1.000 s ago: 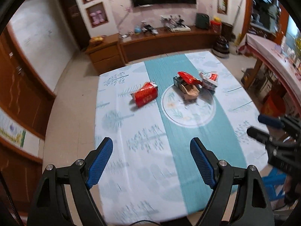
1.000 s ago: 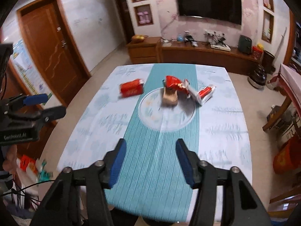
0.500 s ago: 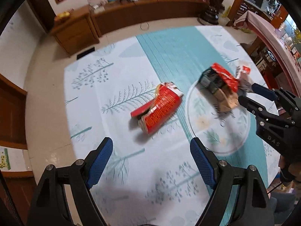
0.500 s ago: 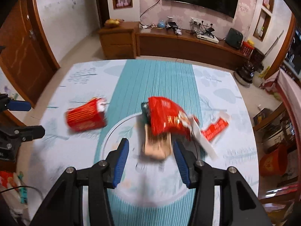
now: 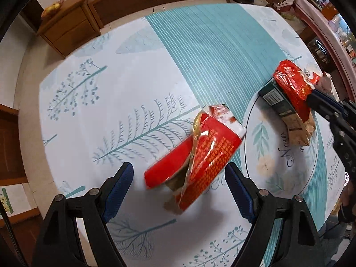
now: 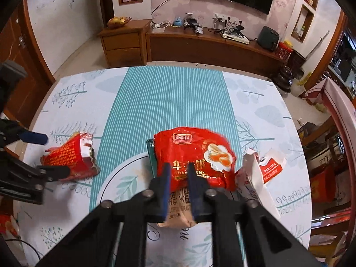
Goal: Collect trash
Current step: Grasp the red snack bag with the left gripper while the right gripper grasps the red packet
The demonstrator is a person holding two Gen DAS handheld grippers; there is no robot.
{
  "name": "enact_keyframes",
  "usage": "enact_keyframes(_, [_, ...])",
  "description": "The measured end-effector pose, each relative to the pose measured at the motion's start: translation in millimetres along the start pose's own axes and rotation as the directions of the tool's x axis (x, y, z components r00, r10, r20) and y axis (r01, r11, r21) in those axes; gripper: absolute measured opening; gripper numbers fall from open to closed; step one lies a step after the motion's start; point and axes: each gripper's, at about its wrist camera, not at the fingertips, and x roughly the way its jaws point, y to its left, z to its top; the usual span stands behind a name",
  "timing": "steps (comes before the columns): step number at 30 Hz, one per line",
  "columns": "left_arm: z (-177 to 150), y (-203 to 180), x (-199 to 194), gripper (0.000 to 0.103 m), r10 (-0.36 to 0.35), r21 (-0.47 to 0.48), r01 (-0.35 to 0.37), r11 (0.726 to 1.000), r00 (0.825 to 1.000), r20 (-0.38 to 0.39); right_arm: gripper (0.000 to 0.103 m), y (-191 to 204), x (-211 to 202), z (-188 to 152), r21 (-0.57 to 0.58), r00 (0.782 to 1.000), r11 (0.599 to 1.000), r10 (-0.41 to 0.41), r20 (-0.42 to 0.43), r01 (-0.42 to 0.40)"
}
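A torn red carton (image 5: 200, 153) lies flat on the tablecloth. My left gripper (image 5: 179, 169) hangs over it, open, one blue finger on either side and neither touching it. The right wrist view shows the same carton (image 6: 71, 155) between those fingers (image 6: 33, 138). A red snack bag (image 6: 191, 153) rests on a dark green box (image 6: 150, 153) and a beige paper packet (image 6: 178, 213). My right gripper (image 6: 179, 169) is closing, and its pads pinch the bag's near edge. A white and red carton (image 6: 262, 169) lies just right of the bag.
The table (image 6: 173, 93) carries a white and teal cloth with a printed ring around the pile. Beyond its far edge stand a wooden cabinet (image 6: 124, 42) and a long low bench (image 6: 211, 46). A second table (image 6: 340, 102) is close on the right.
Both grippers came down and forward over the table to the trash. The right jaws narrowed from half open to pinching the red bag. The left jaws stayed wide and now straddle the torn carton.
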Motion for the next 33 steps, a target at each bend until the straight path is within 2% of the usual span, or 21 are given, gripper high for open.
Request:
enact_keyframes(2, [2.1, -2.2, 4.8, 0.082, -0.009, 0.007, 0.009, 1.0, 1.0, -0.009, 0.004, -0.9, -0.5, 0.4, -0.003, 1.0, 1.0, -0.002, 0.002, 0.002])
enact_keyframes(4, [3.3, -3.2, 10.8, 0.074, -0.018, 0.013, 0.018, 1.0, 1.0, -0.015, 0.001, -1.6, -2.9, -1.0, 0.0, 1.0, 1.0, 0.007, 0.006, -0.007])
enact_keyframes(6, [4.4, -2.1, 14.9, 0.07, -0.017, 0.008, 0.017, 1.0, 1.0, -0.01, 0.0, -3.6, -6.0, -1.4, 0.013, 1.0, 1.0, 0.025, 0.013, -0.025])
enact_keyframes(8, [4.6, 0.7, 14.6, 0.059, -0.026, -0.004, 0.026, 1.0, 1.0, 0.001, 0.0, -6.0, -11.0, -2.3, 0.03, 0.999, 0.999, 0.042, 0.021, -0.043])
enact_keyframes(11, [1.1, 5.9, 11.4, 0.05, -0.055, -0.027, 0.055, 0.998, 0.998, 0.016, 0.0, -9.0, -19.8, -2.8, 0.054, 0.996, 0.996, 0.074, 0.045, -0.076])
enact_keyframes(16, [-9.9, 13.7, 2.8, 0.041, -0.058, -0.046, 0.06, 0.997, 0.997, 0.053, 0.0, -12.4, -33.6, -0.5, 0.105, 0.988, 0.984, 0.137, 0.074, -0.144])
enact_keyframes(17, [-12.0, 13.4, 0.7, 0.026, -0.061, -0.05, 0.063, 0.997, 0.997, 0.054, 0.0, -11.8, -34.7, -0.5, 0.105, 0.987, 0.983, 0.141, 0.077, -0.148])
enact_keyframes(21, [-17.7, 16.3, -6.2, 0.024, -0.082, -0.062, 0.086, 0.994, 0.995, 0.062, 0.001, -1.7, -35.5, 3.0, 0.063, 0.992, 0.992, 0.107, 0.073, -0.112])
enact_keyframes(23, [-19.0, 16.1, -7.9, 0.022, -0.087, -0.056, 0.091, 0.994, 0.994, 0.066, 0.005, 3.1, -31.1, 6.1, 0.046, 0.996, 0.996, 0.071, 0.056, -0.074])
enact_keyframes(24, [-18.8, 15.6, -7.7, 0.021, -0.092, -0.057, 0.096, 0.994, 0.994, 0.065, 0.015, 5.9, -28.2, 7.9, 0.033, 0.997, 0.998, 0.055, 0.053, -0.057])
enact_keyframes(25, [-18.9, 15.5, -7.1, 0.019, -0.097, -0.059, 0.101, 0.993, 0.993, 0.063, 0.03, 8.7, -24.4, 9.6, 0.018, 0.998, 0.999, 0.045, 0.045, -0.046])
enact_keyframes(27, [-22.4, 18.1, -7.7, 0.019, -0.113, -0.069, 0.117, 0.991, 0.992, 0.063, 0.043, 12.5, -18.0, 10.9, -0.002, 0.999, 1.0, 0.015, 0.036, -0.015])
enact_keyframes(31, [-22.7, 24.1, -7.6, 0.019, -0.142, -0.089, 0.147, 0.985, 0.988, 0.061, 0.043, 20.7, -5.6, 11.1, -0.058, 0.999, 0.997, -0.04, 0.02, 0.041])
enact_keyframes(33, [-23.4, 30.0, -8.0, 0.019, -0.164, -0.102, 0.169, 0.98, 0.985, 0.059, 0.043, 23.9, 4.5, 10.9, -0.096, 0.994, 0.989, -0.114, 0.002, 0.113])
